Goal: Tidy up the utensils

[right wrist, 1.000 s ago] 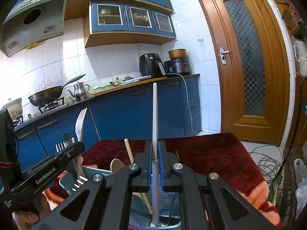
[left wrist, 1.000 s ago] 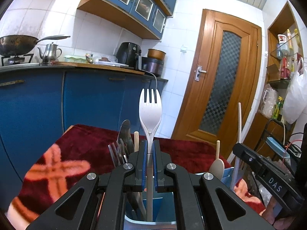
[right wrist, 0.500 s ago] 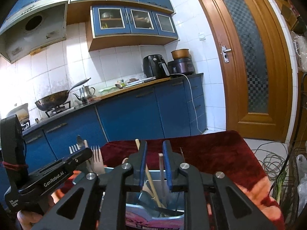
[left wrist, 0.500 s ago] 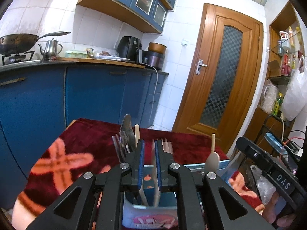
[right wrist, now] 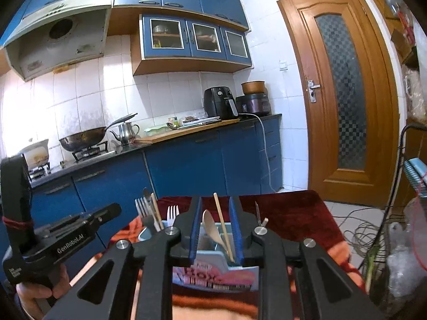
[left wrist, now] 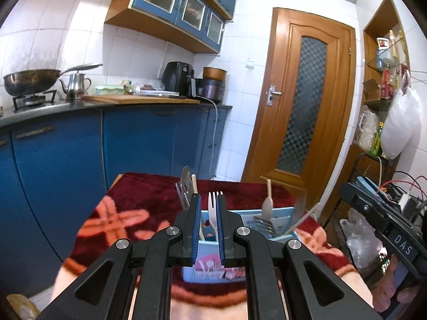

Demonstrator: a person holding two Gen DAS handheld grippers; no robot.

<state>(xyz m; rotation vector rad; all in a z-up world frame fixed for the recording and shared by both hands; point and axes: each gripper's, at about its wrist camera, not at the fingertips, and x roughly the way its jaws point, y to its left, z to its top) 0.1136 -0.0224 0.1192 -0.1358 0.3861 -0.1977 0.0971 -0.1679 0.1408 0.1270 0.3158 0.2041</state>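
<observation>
A light blue utensil box (left wrist: 205,272) stands on a dark red cloth (left wrist: 149,194); it also shows in the right wrist view (right wrist: 213,274). A white plastic fork (left wrist: 214,208) stands upright in it, seen between the fingers of my left gripper (left wrist: 207,224), which is open and pulled back. Metal forks and a knife (left wrist: 184,189) stand at the box's left end. My right gripper (right wrist: 216,229) is open, pulled back from a wooden spoon (right wrist: 210,226) and a wooden chopstick (right wrist: 222,226) that stand in the box. The white fork (right wrist: 172,212) shows left of it.
Blue kitchen cabinets (left wrist: 138,138) and a counter with a wok (left wrist: 29,80) and kettle lie behind the table. A wooden door (left wrist: 301,112) stands at the right. Cables and plastic bags (right wrist: 400,253) lie on the floor at the right.
Both grippers let go: the left released the white fork, the right the chopstick, into the box. Both opened, and drew back and up from the box.
</observation>
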